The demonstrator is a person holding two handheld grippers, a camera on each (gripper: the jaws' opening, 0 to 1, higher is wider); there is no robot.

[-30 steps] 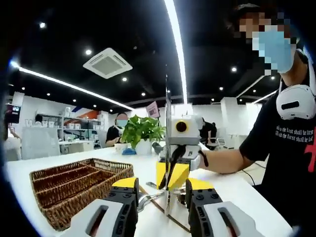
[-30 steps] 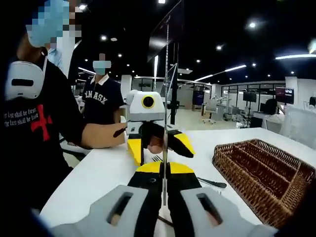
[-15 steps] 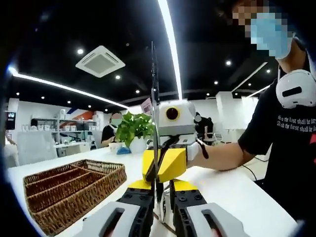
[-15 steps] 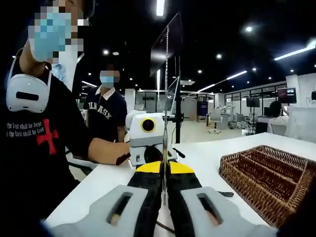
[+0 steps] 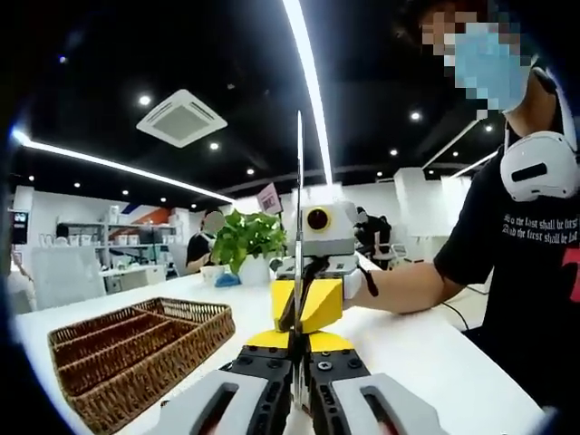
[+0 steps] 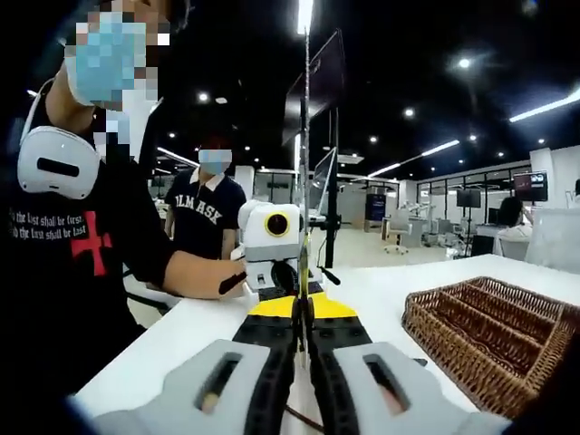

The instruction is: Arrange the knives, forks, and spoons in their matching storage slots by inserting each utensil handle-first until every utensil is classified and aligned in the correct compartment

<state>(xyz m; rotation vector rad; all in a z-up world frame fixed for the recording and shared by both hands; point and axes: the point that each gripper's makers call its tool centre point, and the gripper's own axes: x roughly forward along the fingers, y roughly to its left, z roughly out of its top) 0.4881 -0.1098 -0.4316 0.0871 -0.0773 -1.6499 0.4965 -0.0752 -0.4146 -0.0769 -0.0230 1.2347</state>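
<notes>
knife (image 5: 298,227) upright between both grippers' closed jaws

You are working under a dark ceiling lit by long white strip lights (image 5: 308,82) and small round spotlights (image 5: 145,100), which burn out to pure white in both views. The white table (image 5: 426,353) reflects them brightly, so your lower frame is well lit while the upper half stays dim. Straight lines bow near the edges from the fisheye lens. The far room looks soft and slightly hazy.
</notes>
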